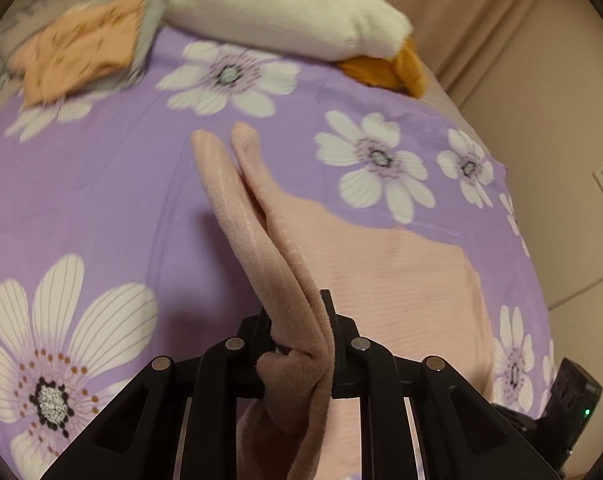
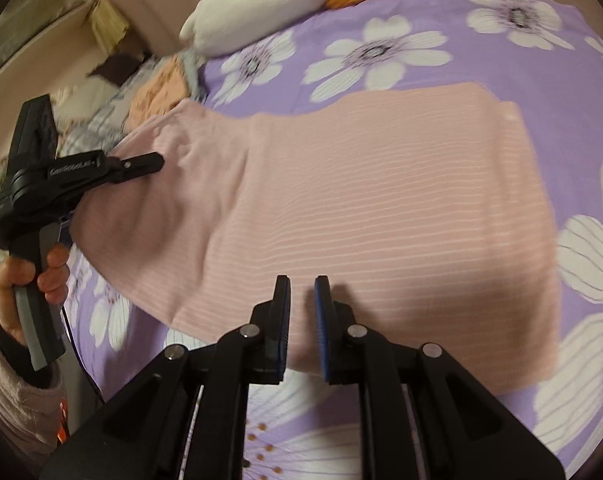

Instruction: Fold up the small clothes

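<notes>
Right wrist view: left gripper [image 2: 157, 162], its blurred label perhaps "GenRobot.ai", pinches the pink garment [image 2: 361, 208]; right gripper [image 2: 302, 292] empty, jaws slightly parted.

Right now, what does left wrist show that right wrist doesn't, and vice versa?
Left wrist only: the left gripper close up, clamped on a bunched fold of the pale pink ribbed garment, two narrow ends trailing ahead of it.

Right wrist only: the right gripper, jaws slightly apart with nothing between them, over the garment's near edge; a hand on the left gripper's handle.

Both: the garment on the purple bedsheet with white flowers, the white and orange plush toy, the folded orange cloth.
</notes>
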### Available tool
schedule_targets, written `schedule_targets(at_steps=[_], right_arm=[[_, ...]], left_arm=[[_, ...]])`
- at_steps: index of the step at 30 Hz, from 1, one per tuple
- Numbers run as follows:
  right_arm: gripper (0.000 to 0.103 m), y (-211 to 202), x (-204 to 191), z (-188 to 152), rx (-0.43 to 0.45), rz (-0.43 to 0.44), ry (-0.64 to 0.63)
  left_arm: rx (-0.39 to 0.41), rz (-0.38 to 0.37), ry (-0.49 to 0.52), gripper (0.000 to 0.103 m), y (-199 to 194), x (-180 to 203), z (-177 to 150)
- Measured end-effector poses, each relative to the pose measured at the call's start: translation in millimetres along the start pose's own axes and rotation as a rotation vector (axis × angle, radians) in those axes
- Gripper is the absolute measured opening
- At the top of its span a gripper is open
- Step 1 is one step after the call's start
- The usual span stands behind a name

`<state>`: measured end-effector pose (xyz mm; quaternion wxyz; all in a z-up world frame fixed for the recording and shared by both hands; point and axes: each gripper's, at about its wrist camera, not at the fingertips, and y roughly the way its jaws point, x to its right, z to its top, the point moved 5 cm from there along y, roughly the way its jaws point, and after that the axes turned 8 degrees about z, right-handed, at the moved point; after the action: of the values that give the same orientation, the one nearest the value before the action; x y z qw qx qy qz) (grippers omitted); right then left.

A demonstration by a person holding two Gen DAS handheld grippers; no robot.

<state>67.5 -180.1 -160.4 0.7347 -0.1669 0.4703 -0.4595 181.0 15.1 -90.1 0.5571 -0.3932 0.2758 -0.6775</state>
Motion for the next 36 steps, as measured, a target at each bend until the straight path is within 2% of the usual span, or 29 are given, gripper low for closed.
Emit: schedule_targets(at_steps=[6,9,14,18,19,21,23,24,27,31,33,36], right_arm=[[0.014,-39,31,4,0.106,-0.004,0.085],[0.014,-53,48,3,0.142,-0.012,0.126],[0.014,-72,75,-6,0.183,-0.036,0.195],[0.016,-78,90,-11,0.186,-0.041,0.228],[0.020,-79,92,-12,0.186,-0.037,0.236],[0.028,-80,93,-11,0.191,-0.027,0.248],[0.031,-80,94,-9,0.199,-0.007,0.260],[0.031,-79,93,-8,0.201,0.006,0.266],[0.034,-74,88,-3,0.198,0.065,0.281],[0.050,-58,74,8,0.153,0.162,0.275],[0.052,-49,70,13,0.130,0.164,0.263],[0.053,-31,67,23,0.091,0.175,0.264]], left_arm=[[0.018,0.033,0.118,0.016,-1,62,7],[0.003,0.044,0.172,0.016,8,90,2],[-0.077,0.048,0.241,0.016,44,139,-20],[-0.155,0.056,0.257,0.016,70,159,-40],[-0.173,0.053,0.264,0.016,74,161,-44],[-0.194,0.030,0.267,0.025,76,163,-49],[-0.210,-0.030,0.264,0.042,73,165,-51],[-0.209,-0.045,0.264,0.045,70,167,-51],[-0.196,-0.084,0.261,0.045,57,165,-51],[-0.157,-0.152,0.176,0.045,33,136,-48],[-0.126,-0.142,0.145,0.045,24,117,-47],[-0.096,-0.089,0.122,0.045,15,83,-51]])
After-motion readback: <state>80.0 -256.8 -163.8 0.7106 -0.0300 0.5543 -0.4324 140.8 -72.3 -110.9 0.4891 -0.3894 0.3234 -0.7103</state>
